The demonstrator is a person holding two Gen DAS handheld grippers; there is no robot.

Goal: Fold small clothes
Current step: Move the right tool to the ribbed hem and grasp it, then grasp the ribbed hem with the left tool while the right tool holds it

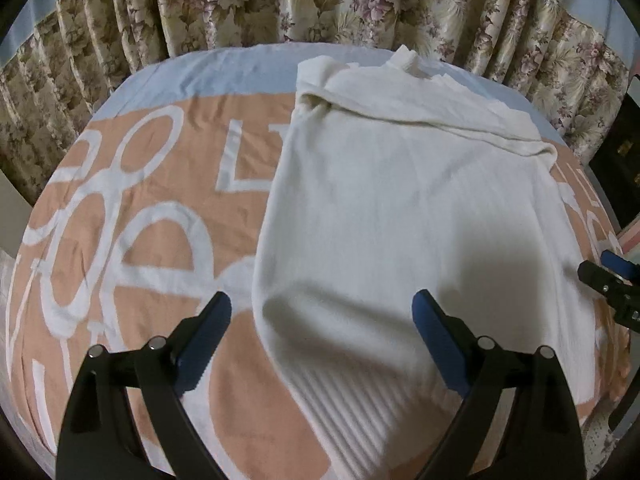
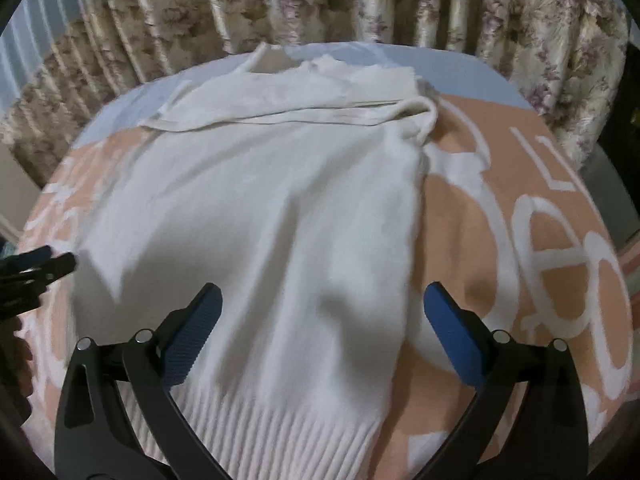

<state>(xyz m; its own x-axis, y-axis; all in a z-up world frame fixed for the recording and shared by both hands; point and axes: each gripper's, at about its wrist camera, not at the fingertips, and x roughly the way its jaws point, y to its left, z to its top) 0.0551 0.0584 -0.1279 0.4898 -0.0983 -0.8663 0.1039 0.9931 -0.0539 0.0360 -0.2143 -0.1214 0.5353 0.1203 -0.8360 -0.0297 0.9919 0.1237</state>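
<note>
White knit sweater [image 1: 400, 208] lies flat on peach-and-white patterned blanket [image 1: 140, 208], ribbed hem near, sleeves folded across far end. Left gripper [image 1: 322, 312] spread wide above hem, empty. Right gripper [image 2: 322, 304] spread wide, empty. Floral curtain [image 1: 248, 0] behind.

A white knitted sweater [image 2: 256, 216] lies spread on a bed covered by a peach blanket [image 2: 560, 248] with big white lettering. Its ribbed hem is nearest, and its sleeves are folded across the far end, near the collar. The right hand-held gripper [image 2: 322, 332] hangs just above the hem end, its blue-padded jaws standing wide apart with nothing between them, the sweater's right edge below the gap. At the left edge of the view the tip of the left hand-held gripper [image 2: 44, 264] shows, blurred, beside the sweater's other side. Flowered curtains [image 2: 320, 4] hang behind the bed.
</note>
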